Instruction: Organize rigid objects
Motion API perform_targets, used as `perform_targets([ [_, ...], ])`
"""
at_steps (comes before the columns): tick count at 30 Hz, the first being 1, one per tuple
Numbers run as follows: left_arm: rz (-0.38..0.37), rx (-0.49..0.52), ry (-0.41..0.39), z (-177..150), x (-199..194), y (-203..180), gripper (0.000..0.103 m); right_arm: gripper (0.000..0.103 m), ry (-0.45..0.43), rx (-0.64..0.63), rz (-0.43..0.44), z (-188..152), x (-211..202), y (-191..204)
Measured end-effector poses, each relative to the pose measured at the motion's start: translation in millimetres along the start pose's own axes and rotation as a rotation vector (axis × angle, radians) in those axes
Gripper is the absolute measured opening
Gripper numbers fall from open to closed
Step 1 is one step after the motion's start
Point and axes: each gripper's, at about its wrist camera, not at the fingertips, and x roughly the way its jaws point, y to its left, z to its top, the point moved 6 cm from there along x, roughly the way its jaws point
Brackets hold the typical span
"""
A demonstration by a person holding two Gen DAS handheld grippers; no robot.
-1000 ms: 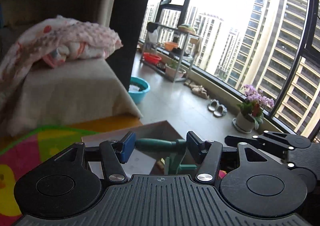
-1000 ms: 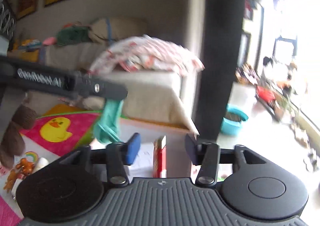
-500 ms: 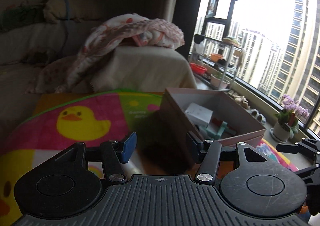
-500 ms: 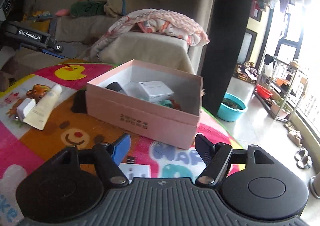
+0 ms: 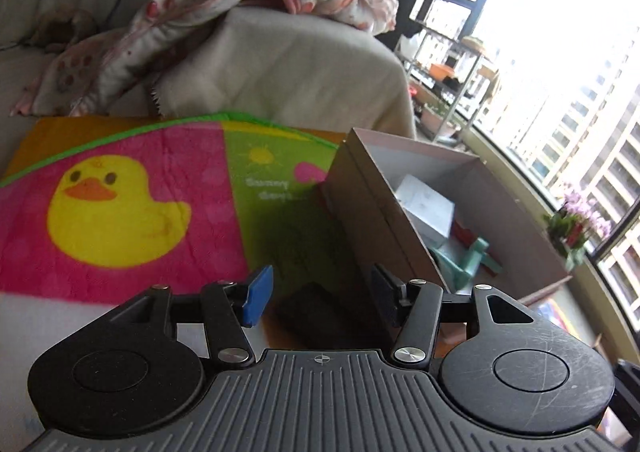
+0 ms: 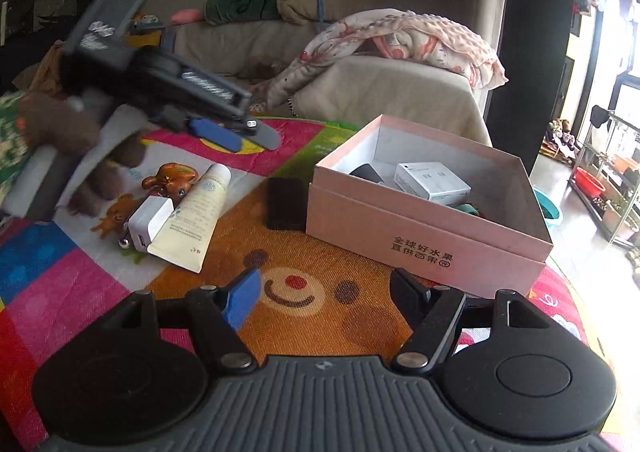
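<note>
The left gripper (image 5: pixel 318 292) hangs over a flat black rectangular slab (image 5: pixel 316 312) that lies on the colourful cartoon play mat (image 5: pixel 120 212), just beside the near wall of the open pink cardboard box (image 6: pixel 424 236). Its jaws stand spread and have just been closing a little, pressing on nothing; the slab sits below the gap.

The right gripper (image 6: pixel 324 292) hovers above the mat's bear face, jaws spread and empty (they opened further a moment ago).

Inside the box lie a white carton (image 6: pixel 432 181), a dark item and a teal plastic piece (image 5: pixel 468 260). Left of the box on the mat lie a cream squeeze tube (image 6: pixel 192 218), a white charger block (image 6: pixel 150 222) touching it, and a brown glossy figurine (image 6: pixel 172 178). The left gripper appears blurred in the right wrist view.
</note>
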Motion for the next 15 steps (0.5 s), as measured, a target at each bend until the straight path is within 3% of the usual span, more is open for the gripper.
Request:
perform_targets([
  [2,0.08,0.085,0.032,6.8,24.5,-4.6,0.043,0.072,0.004,0.003,-0.025,-6.0,-4.3,-6.3],
  [4,0.097,0.112,0.075,5.4,38.7,-4.8,0.03,0.072,0.007,0.008,-0.055,-12.6,-8.4,-15.5],
  [10,0.007,0.179,0.118,-24.7,19.6,-16.8,0.027,0.072,0.026,0.102,-0.104,-30.1,-12.1,-48.8],
  [15,-0.109,0.194,0.177,-56.4,-6.7,-40.0,0.026,0.072,0.035,0.156,-0.074,-35.8,-11.4,-51.9],
])
